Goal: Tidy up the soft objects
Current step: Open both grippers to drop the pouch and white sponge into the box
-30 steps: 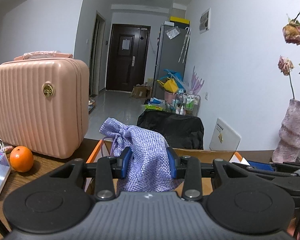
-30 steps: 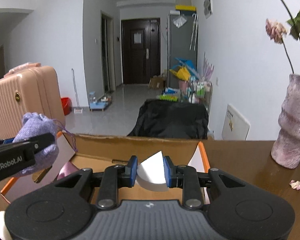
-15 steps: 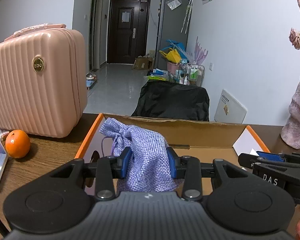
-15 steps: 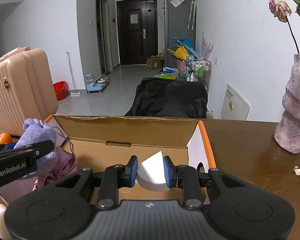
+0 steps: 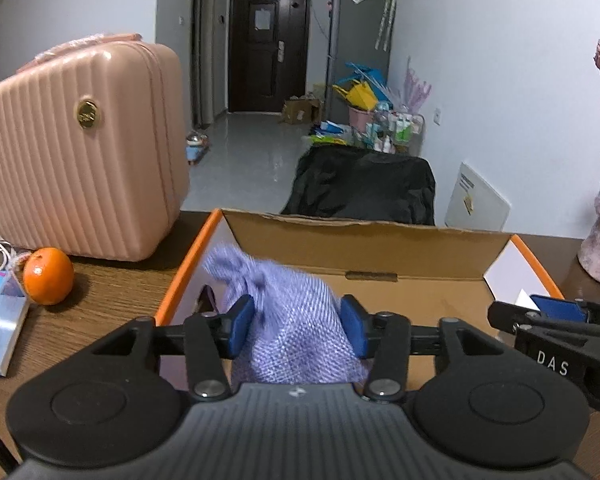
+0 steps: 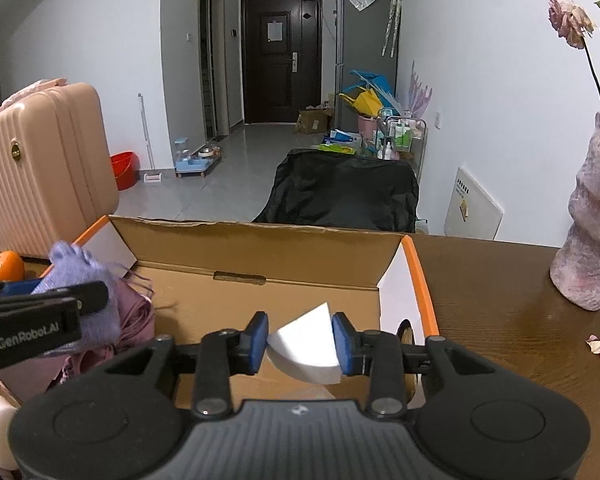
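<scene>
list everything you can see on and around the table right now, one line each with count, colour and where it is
woven drawstring pouch: one, lilac, between the left gripper's pads over the box's left end
foam wedge: one, white, between the right gripper's pads over the box
cardboard box: one, brown with orange edges, open on the table
crumpled cloth: one, mauve, inside the box's left end
ribbed hard case: one, pink, on the table left of the box
orange: one, orange, in front of the case
textured vase: one, mottled pink, right of the box
left gripper: black, blue pads, jaws just opening
right gripper: black, blue pads, jaws just opening
</scene>
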Demonstrator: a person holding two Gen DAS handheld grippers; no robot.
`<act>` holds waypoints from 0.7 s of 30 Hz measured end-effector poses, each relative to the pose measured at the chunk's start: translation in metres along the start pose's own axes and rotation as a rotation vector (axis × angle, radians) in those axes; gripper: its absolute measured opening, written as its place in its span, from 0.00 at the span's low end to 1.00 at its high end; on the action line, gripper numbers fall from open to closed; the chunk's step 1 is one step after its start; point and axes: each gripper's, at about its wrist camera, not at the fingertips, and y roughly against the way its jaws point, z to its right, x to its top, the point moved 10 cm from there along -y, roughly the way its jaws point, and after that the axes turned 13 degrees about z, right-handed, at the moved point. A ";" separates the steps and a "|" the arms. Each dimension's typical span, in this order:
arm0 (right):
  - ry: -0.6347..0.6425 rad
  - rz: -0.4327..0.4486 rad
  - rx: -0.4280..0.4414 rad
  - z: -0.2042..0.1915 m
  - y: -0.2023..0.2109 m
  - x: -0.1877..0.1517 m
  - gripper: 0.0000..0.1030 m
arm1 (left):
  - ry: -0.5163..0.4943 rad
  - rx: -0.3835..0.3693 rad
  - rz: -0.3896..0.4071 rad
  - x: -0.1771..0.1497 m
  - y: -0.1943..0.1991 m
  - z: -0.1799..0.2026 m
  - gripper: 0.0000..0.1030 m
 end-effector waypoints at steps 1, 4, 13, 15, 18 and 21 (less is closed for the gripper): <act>-0.003 0.002 -0.003 0.001 0.000 0.000 0.42 | 0.003 0.005 0.005 0.001 0.001 -0.001 0.65; -0.011 0.009 -0.019 0.005 0.001 0.001 0.57 | 0.020 0.042 0.020 0.004 0.004 -0.009 0.87; -0.001 0.023 -0.056 0.009 0.004 0.005 0.96 | 0.018 0.117 0.039 0.011 0.007 -0.019 1.00; 0.002 0.024 -0.056 0.009 0.005 0.006 0.96 | 0.020 0.115 0.039 0.012 0.008 -0.019 1.00; 0.000 0.025 -0.058 0.008 0.005 0.006 0.96 | 0.021 0.111 0.045 0.011 0.008 -0.018 1.00; -0.003 0.033 -0.059 0.009 0.008 0.008 0.96 | 0.021 0.103 0.055 0.013 0.011 -0.016 1.00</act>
